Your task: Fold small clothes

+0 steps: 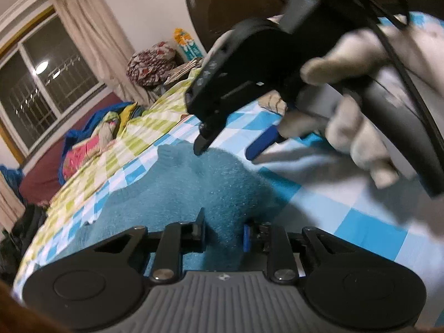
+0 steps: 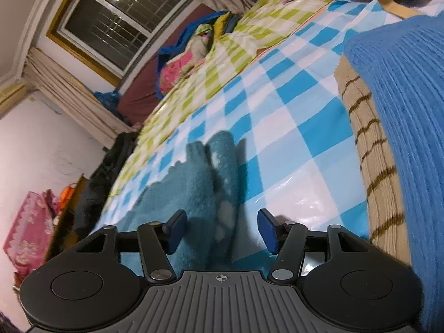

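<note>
A fuzzy teal garment point(image 1: 180, 191) lies on the blue-and-white checked sheet point(image 1: 347, 213). My left gripper point(image 1: 224, 233) is low over it with its jaws narrowed on a raised fold of the teal fabric. In the left wrist view my right gripper point(image 1: 227, 145), held by a gloved hand point(image 1: 358, 138), hovers with spread jaws at the garment's far edge. In the right wrist view the right gripper point(image 2: 220, 229) is open, straddling the teal garment point(image 2: 199, 183), whose folded edge shows pale spots.
A folded stack with a blue knit point(image 2: 410, 116) on a beige striped piece point(image 2: 374, 149) sits to the right. A green checked sheet point(image 2: 222, 55), crumpled colourful clothes point(image 2: 188, 58), a window point(image 2: 116, 19) and curtains lie beyond.
</note>
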`<action>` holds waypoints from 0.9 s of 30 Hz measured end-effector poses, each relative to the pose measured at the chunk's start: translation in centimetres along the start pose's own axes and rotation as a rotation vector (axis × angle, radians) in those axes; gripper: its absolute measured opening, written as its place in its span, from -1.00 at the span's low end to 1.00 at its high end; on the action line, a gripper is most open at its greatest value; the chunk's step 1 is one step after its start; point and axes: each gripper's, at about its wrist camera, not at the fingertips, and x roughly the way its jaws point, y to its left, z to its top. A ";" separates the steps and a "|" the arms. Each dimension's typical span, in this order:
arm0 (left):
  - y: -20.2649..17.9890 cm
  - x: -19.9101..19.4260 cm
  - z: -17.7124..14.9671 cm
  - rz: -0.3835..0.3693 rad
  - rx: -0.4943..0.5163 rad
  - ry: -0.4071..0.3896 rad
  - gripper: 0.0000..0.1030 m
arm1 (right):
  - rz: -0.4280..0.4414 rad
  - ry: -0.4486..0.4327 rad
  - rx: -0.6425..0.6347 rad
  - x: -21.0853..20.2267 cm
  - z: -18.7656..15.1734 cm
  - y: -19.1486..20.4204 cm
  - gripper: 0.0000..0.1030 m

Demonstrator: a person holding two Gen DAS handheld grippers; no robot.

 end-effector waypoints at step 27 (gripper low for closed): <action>4.7 -1.0 -1.3 -0.195 -0.216 -0.083 -0.48 | 0.065 0.057 0.097 6.6 2.0 0.7 0.38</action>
